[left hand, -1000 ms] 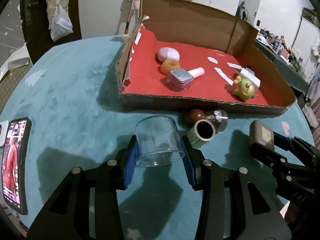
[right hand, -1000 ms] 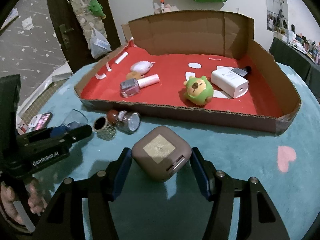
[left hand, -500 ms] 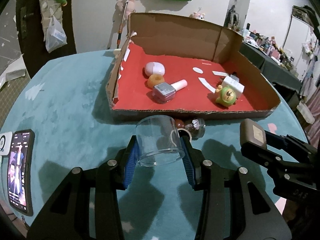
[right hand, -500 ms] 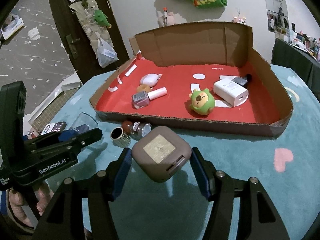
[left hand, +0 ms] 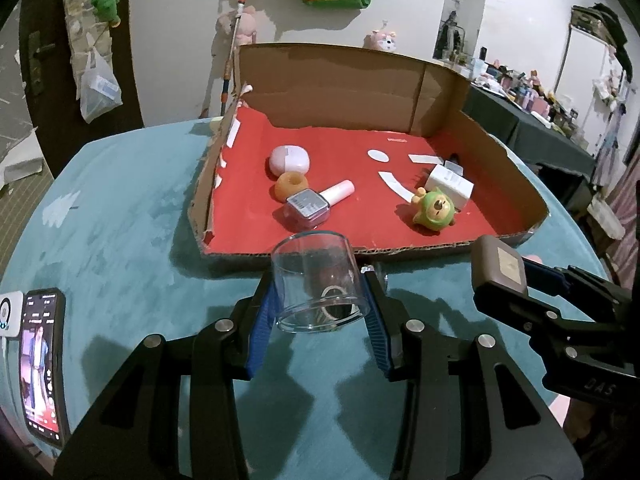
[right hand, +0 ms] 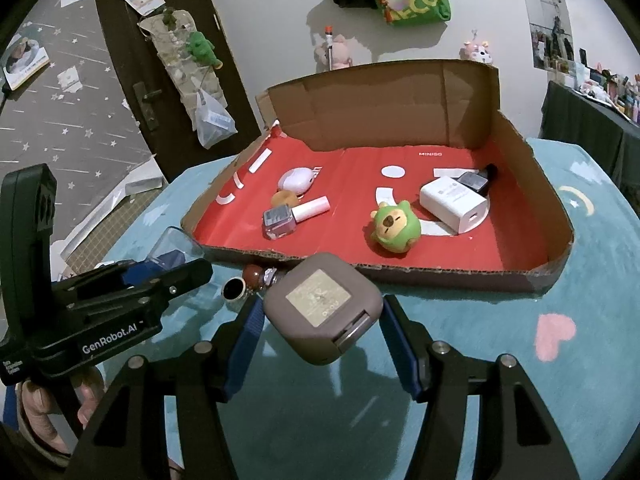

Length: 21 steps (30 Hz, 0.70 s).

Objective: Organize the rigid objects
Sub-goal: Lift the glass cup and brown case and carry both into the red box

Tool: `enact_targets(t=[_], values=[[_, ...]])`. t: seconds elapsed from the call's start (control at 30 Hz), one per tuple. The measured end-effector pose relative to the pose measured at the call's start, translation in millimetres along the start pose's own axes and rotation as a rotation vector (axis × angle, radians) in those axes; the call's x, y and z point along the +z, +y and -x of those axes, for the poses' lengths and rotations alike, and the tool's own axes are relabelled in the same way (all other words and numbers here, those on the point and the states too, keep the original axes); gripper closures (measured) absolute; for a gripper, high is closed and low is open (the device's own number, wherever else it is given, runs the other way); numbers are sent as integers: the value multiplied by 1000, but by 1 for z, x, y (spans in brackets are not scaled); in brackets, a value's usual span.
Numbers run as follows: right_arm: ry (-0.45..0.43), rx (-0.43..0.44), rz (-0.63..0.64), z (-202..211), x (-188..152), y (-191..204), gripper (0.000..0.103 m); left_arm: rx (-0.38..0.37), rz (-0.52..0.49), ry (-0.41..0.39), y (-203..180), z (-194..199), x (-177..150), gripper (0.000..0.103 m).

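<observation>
My left gripper [left hand: 318,322] is shut on a clear glass cup [left hand: 318,282] and holds it above the teal table, just before the front wall of the red-lined cardboard box [left hand: 400,252]. My right gripper [right hand: 322,334] is shut on a brown rounded cube [right hand: 322,312], also raised before the box [right hand: 440,276]. The cube also shows in the left wrist view [left hand: 498,266]. The cup also shows in the right wrist view [right hand: 174,246]. Inside the box lie a nail polish bottle [left hand: 310,208], a green toy [left hand: 434,212], a white charger [right hand: 454,204], an orange ring [left hand: 291,185] and a pink case [left hand: 289,159].
A tape ring [right hand: 234,290], a brown ball [right hand: 254,274] and a small bottle [right hand: 272,278] lie on the table beside the box's front wall. A phone [left hand: 42,364] lies at the table's left edge. The box's back wall [left hand: 340,88] stands tall.
Both grippers have risen and moved back from the box, each still holding its object. The small items on the table now show through and under the cup.
</observation>
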State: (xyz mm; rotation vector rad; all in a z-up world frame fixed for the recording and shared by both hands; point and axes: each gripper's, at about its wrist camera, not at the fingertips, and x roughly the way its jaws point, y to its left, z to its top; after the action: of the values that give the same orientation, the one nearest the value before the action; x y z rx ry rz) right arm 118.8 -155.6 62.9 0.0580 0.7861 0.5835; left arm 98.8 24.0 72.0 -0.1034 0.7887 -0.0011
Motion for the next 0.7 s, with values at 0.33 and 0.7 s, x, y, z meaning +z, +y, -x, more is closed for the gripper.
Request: enact_targets(t=[0.33,0.7], values=[[-1,-4,-1,-4,10,-4,40,-9,-18,13,-4,-12,10,63],[12,-11,12,-20,34,-12,40,-44,-38,47,-4,-36,33,63]])
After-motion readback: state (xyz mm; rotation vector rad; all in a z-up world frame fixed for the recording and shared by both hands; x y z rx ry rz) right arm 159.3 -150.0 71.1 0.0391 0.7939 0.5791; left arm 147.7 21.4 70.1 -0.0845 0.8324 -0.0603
